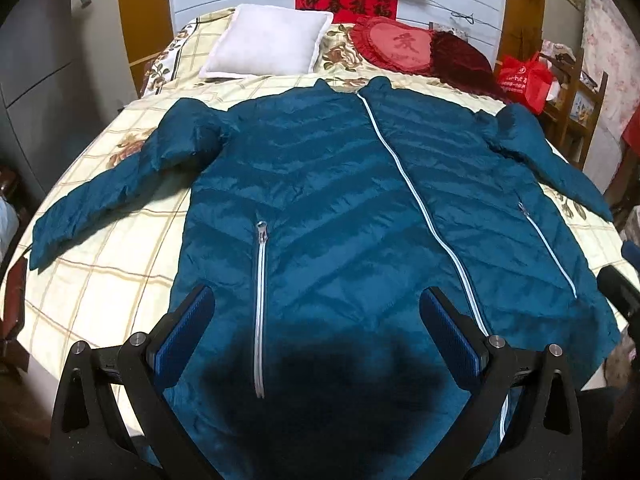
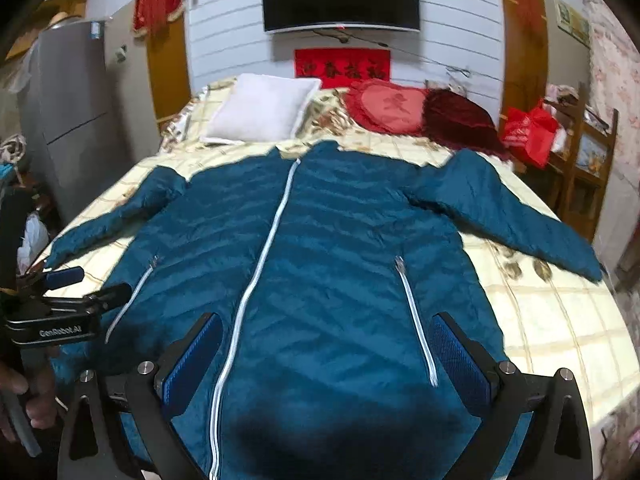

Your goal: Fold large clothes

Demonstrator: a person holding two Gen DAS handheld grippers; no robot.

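A large teal quilted jacket [image 1: 340, 184] lies flat and face up on the bed, zipped shut with a white zipper, both sleeves spread out to the sides. It also shows in the right wrist view [image 2: 340, 248]. My left gripper [image 1: 318, 300] is open and empty, held above the jacket's lower left front near the pocket zipper [image 1: 260, 312]. My right gripper [image 2: 328, 328] is open and empty above the lower right front. The left gripper also shows in the right wrist view [image 2: 76, 284], at the left edge.
The bed has a cream checked floral sheet [image 1: 120, 248]. A white pillow [image 1: 266, 42] and red cushions [image 1: 404, 48] lie at the head. A red bag [image 1: 524, 80] sits on a wooden shelf at right. A grey fridge [image 2: 68, 112] stands at left.
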